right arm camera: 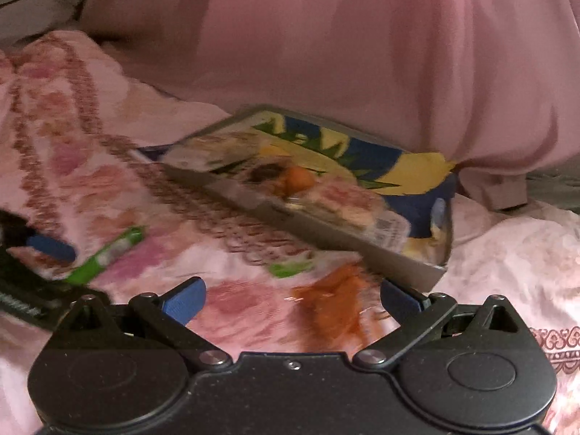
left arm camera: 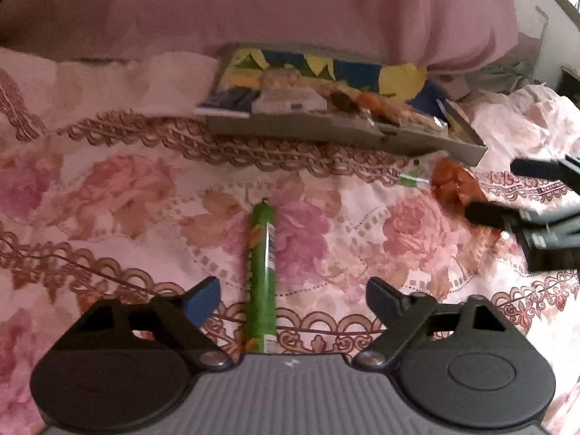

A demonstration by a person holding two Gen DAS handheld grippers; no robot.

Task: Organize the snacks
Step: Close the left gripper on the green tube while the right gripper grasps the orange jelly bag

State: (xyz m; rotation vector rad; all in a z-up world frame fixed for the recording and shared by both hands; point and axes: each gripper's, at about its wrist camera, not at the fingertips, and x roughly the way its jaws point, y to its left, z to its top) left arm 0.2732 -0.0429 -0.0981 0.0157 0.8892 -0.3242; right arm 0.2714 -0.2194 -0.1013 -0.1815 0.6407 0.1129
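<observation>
A long green stick snack (left arm camera: pixel 261 272) lies on the floral bedspread, pointing away from me. My left gripper (left arm camera: pixel 293 286) stands open astride its near end, and neither pad touches it. An orange snack packet (right arm camera: pixel 326 308) lies between the wide-open fingers of my right gripper (right arm camera: pixel 291 286), also untouched. That packet (left arm camera: pixel 453 185) and the right gripper (left arm camera: pixel 507 190) also show at the right of the left wrist view. The green stick (right arm camera: pixel 105 255) and a left fingertip (right arm camera: pixel 50 248) appear at the left of the blurred right wrist view.
A shallow grey cardboard box (left arm camera: pixel 326 134) holding several snacks rests on the bed beyond both grippers; its front wall (right arm camera: pixel 326 239) is close to the right gripper. A small green-and-white packet (left arm camera: pixel 413 179) lies just before it. A pink pillow (left arm camera: pixel 290 7) rises behind.
</observation>
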